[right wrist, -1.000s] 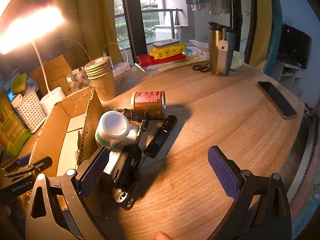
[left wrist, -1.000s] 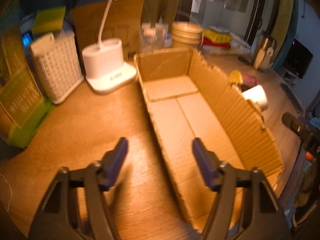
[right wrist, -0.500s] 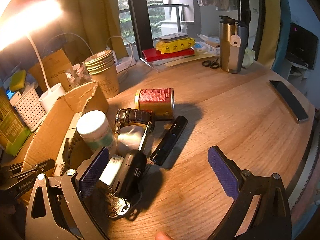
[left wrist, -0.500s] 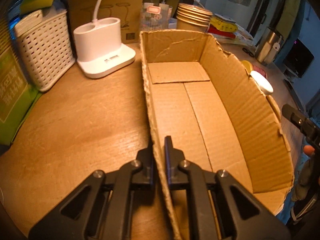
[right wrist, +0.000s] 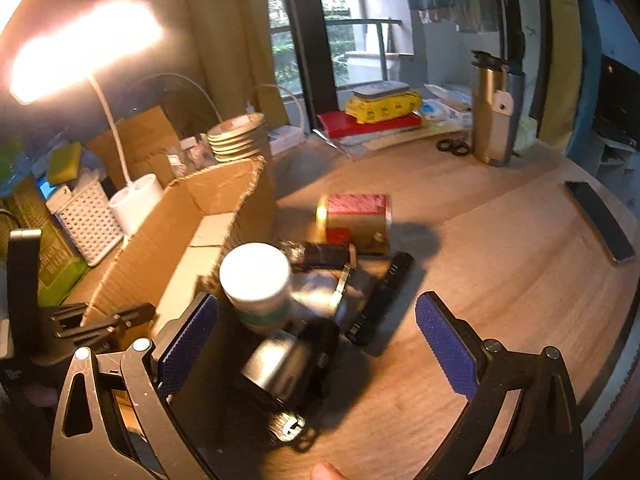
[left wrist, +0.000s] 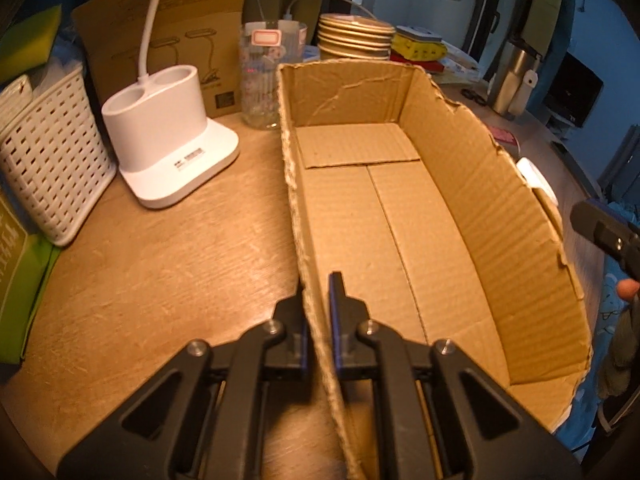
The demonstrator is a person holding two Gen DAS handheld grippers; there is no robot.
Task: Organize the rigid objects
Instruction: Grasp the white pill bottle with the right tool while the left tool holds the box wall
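Left gripper (left wrist: pixel 318 300) clamping the near wall of the cardboard box (left wrist: pixel 472 200), the box floor stretching ahead and to its right. Right gripper (right wrist: pixel 316 332) hanging wide open, nothing between its pads; just ahead lying a dark device (right wrist: pixel 296 364), then a white-capped bottle (right wrist: pixel 256 276) and black flashlight (right wrist: pixel 380 296), a red can (right wrist: pixel 356 216) beyond.

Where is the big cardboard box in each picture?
Left wrist view: the cardboard box fills the middle and right, open and empty; the left tongs pinch its near-left wall.
Right wrist view: the cardboard box sits at the left, beside the pile of small things.
Shared landmark: the white lamp base, left of the box.
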